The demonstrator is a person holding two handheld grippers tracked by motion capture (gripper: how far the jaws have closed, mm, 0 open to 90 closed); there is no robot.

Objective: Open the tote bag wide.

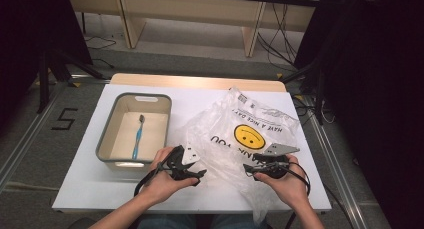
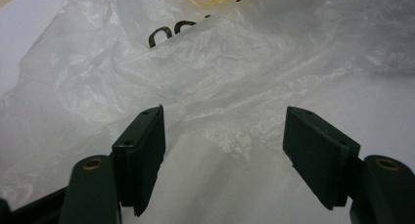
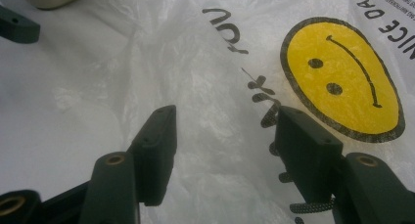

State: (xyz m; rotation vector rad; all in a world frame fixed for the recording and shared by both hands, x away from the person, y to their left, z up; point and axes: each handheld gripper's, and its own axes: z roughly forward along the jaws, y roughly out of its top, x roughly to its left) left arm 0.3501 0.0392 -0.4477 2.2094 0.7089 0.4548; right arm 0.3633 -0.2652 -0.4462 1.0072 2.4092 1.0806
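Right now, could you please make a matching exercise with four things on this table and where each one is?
Things:
1. toothbrush
2. plastic bag
3. bin
4. left gripper

Places:
A. on the left part of the table
B. lying inside the bin
C. at the bag's left edge, jaws apart
D. spread on the right part of the table

Pairs: 1-B, 2-D, 3-A, 4-C

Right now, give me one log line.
left tongs: open over bag | right tongs: open over bag | toothbrush: in bin
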